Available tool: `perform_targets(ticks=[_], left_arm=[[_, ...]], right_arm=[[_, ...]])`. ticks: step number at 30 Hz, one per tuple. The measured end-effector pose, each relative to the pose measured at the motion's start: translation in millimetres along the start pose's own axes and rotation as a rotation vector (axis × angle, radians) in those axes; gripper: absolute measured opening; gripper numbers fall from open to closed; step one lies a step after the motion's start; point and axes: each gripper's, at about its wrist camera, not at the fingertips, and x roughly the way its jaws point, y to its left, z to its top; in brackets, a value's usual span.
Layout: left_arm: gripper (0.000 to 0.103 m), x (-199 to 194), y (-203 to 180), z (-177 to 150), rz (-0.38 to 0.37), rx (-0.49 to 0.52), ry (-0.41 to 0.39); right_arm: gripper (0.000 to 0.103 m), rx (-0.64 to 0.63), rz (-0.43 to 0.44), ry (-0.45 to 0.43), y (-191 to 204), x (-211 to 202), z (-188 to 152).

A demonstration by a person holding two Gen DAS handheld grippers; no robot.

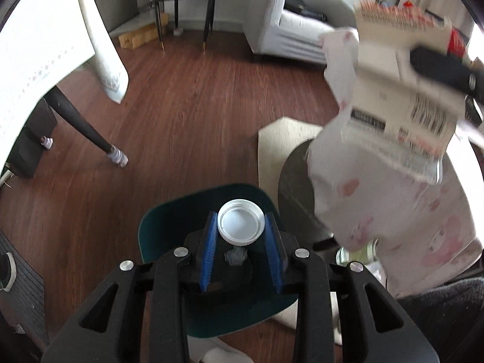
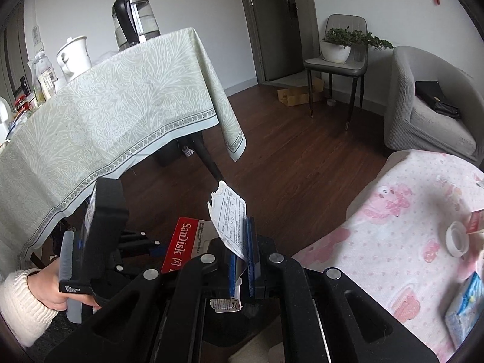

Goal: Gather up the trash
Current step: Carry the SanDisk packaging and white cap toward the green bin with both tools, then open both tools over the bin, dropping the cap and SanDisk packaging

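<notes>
Left wrist view: armchair [image 1: 290, 27] beyond wooden floor [image 1: 193, 115]

Glass kettle [image 2: 136, 18] and white teapot [image 2: 74, 54] stand on tablecloth [image 2: 121, 112]; potted plant [image 2: 337, 47] occupies grey chair [image 2: 335, 65].

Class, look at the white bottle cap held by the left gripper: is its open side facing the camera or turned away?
Facing the camera. The white cap shows its hollow inside and raised rim, pinched between the left gripper's blue fingers.

Soft daylight, fisheye-warped edges (right side motion-blurred).
</notes>
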Motion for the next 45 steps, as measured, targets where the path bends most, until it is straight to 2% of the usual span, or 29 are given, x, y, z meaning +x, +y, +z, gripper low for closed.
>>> perform_targets(ticks=[5, 8, 14, 18, 21, 23, 27, 40, 43, 45], left_arm=[[0.033, 24, 7, -20, 0.012, 0.005, 0.085], [0.033, 41, 13, -31, -0.012, -0.006, 0.146], [0.034, 59, 21, -46, 0.0, -0.006, 0.218], [0.041, 65, 23, -53, 0.002, -0.002, 0.252], [0.046, 65, 31, -57, 0.013, -0.013, 0.264], [0.056, 62, 37, -57, 0.018, -0.024, 0.259], [0.067, 48, 50, -56, -0.022, -0.073, 0.209], [0.073, -11, 79, -43, 0.0, -0.115, 0.013], [0.073, -23, 85, -41, -0.009, -0.129, -0.026], [0.069, -33, 85, -39, 0.002, -0.128, -0.066]], right_arm=[[0.006, -0.009, -0.003, 0.046, 7, 17, -1], [0.006, -0.012, 0.002, 0.063, 11, 26, -1], [0.006, -0.01, 0.006, 0.102, 16, 44, -5], [0.006, 0.049, 0.07, 0.136, 15, 60, -10], [0.006, 0.035, 0.059, 0.164, 21, 71, -14], [0.006, 0.031, 0.054, 0.175, 23, 77, -16], [0.006, 0.037, 0.035, 0.206, 25, 92, -20], [0.006, 0.013, 0.027, 0.3, 40, 139, -34], [0.006, 0.004, 0.019, 0.323, 42, 150, -38], [0.006, -0.002, 0.014, 0.343, 43, 158, -42]])
